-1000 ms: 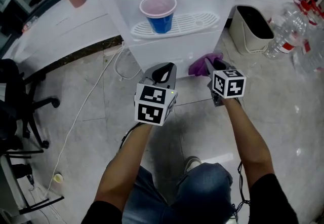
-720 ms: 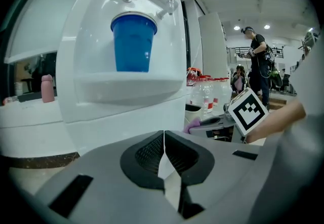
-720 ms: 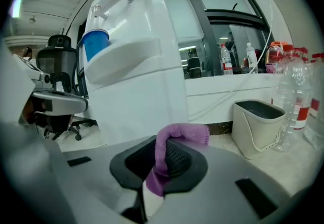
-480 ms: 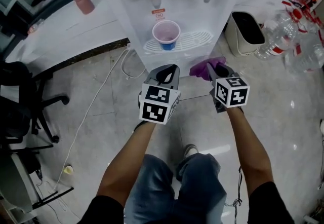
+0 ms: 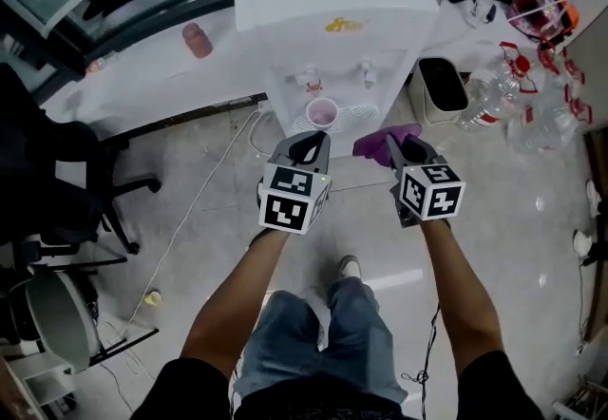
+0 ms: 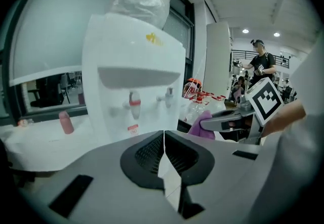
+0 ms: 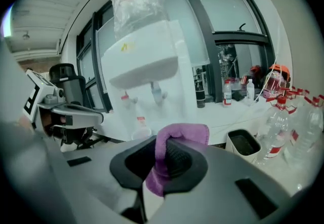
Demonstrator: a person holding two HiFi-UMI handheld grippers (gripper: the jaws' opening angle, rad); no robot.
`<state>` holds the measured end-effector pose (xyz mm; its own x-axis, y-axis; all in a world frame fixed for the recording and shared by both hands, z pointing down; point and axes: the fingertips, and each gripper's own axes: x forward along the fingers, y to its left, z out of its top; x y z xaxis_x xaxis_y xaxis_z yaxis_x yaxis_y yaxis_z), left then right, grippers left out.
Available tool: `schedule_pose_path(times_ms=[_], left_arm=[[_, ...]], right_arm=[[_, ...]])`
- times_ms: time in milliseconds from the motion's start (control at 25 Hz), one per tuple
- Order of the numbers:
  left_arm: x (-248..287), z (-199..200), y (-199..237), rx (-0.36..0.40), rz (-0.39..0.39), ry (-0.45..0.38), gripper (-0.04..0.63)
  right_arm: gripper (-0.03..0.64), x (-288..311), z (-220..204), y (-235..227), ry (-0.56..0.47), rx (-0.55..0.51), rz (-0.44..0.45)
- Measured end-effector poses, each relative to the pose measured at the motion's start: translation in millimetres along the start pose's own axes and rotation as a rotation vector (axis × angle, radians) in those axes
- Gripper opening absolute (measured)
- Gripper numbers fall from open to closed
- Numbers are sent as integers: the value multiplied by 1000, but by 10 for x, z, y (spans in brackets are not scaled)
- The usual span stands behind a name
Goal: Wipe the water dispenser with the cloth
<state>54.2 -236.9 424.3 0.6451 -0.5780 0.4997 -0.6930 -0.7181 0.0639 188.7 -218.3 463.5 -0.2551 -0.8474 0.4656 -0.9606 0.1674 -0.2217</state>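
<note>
Holding both grippers out ahead of me, I look down on the white dispenser (image 5: 332,19) standing on the tiled floor (image 5: 532,238). A pink cup (image 5: 323,111) sits on its drip tray under the two taps.

My right gripper (image 5: 394,144) is clamped on the purple cloth (image 5: 375,139). In the right gripper view the cloth is pinched between the black pads, folds up over their tops, and hangs in a short tail below. It is in the air in front of the dispenser's lower front, not touching it (as far as the head view lets me judge).

My left gripper (image 5: 306,144) is just beside the right one at about the same height. Its jaws are pressed together with nothing between them.

A dark-lined bin (image 5: 442,85) stands just to the dispenser's right, with clear bottles (image 5: 489,105) beyond it. A black chair (image 5: 57,190) is well off to the left.
</note>
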Motion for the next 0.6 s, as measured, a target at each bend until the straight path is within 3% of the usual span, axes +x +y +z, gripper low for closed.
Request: schedule_pose_path(times_ms=[360,480,600], left_arm=[[-1034,1571,-220,49,40,4,28],[-1353,2081,-243,48,76,-41,28],[-1635,2488,-206,-1,119,-106,28]], right_arm=[[32,-1042,1755,492,-85,11,32],[32,-1353,2367,664,-144,-7,63],[32,-1628,2895,833,-220,-12,110]])
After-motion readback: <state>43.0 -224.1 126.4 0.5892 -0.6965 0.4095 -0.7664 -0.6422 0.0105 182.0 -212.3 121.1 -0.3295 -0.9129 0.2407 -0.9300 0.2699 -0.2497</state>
